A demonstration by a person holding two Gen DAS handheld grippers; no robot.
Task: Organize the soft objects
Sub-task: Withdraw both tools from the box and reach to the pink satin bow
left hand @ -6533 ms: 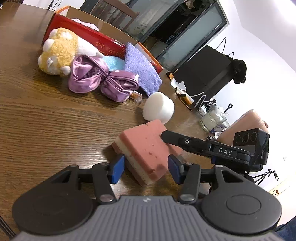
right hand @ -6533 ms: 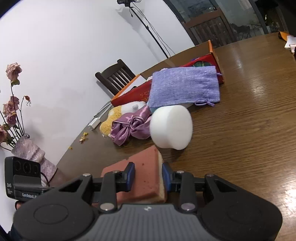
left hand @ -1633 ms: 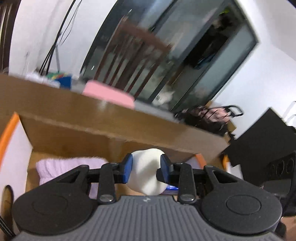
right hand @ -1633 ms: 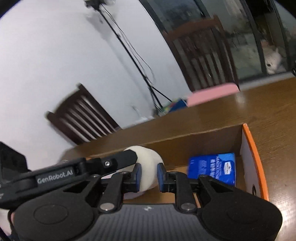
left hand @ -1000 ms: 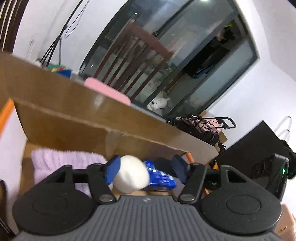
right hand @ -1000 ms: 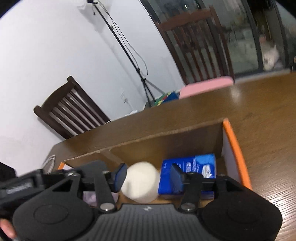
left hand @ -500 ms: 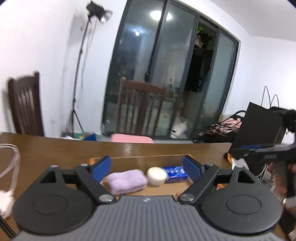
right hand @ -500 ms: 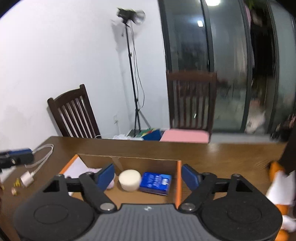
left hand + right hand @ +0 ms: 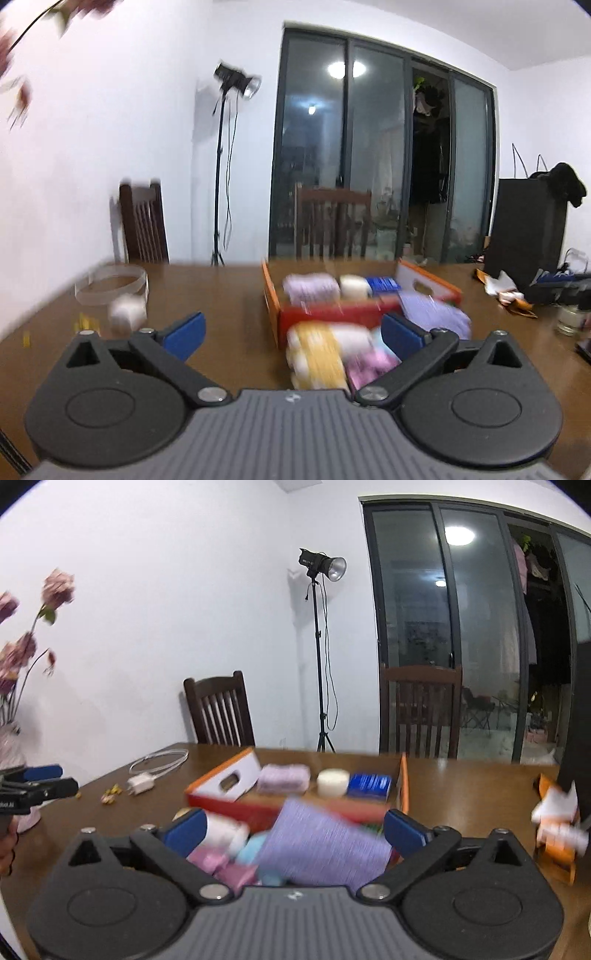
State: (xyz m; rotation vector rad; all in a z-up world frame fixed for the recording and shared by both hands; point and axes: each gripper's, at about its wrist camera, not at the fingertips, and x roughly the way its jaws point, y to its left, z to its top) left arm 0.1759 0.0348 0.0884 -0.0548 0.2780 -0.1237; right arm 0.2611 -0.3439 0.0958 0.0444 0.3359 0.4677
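Note:
An orange-edged cardboard box [image 9: 271, 299] [image 9: 404, 782] stands mid-table. Inside lie a lilac fluffy roll [image 9: 311, 288] [image 9: 283, 778], the white foam cylinder [image 9: 354, 286] [image 9: 333, 782] and a blue packet [image 9: 383, 284] [image 9: 369, 785]. In front of the box lie a yellow-and-white plush [image 9: 318, 354], a pink satin bow [image 9: 210, 860] and a purple cloth pouch [image 9: 434, 314] [image 9: 321, 843]. My left gripper [image 9: 291, 334] hangs back from the pile, jaws opening wide, nothing between them. My right gripper [image 9: 293, 830] is likewise opening wide and grips nothing. Both views are motion-blurred.
A white charger with cable [image 9: 127, 312] [image 9: 142, 784] lies at the table's left. Orange-and-white wrappers [image 9: 557, 830] and a glass [image 9: 570, 319] sit at the right. Two wooden chairs [image 9: 219, 709] stand behind the table, with a light stand [image 9: 319, 646] and a flower vase [image 9: 11, 746].
Both grippers let go of the white foam cylinder, which now lies in the box. They pulled back toward the near side, jaws spreading wider, and the pile before the box came into view.

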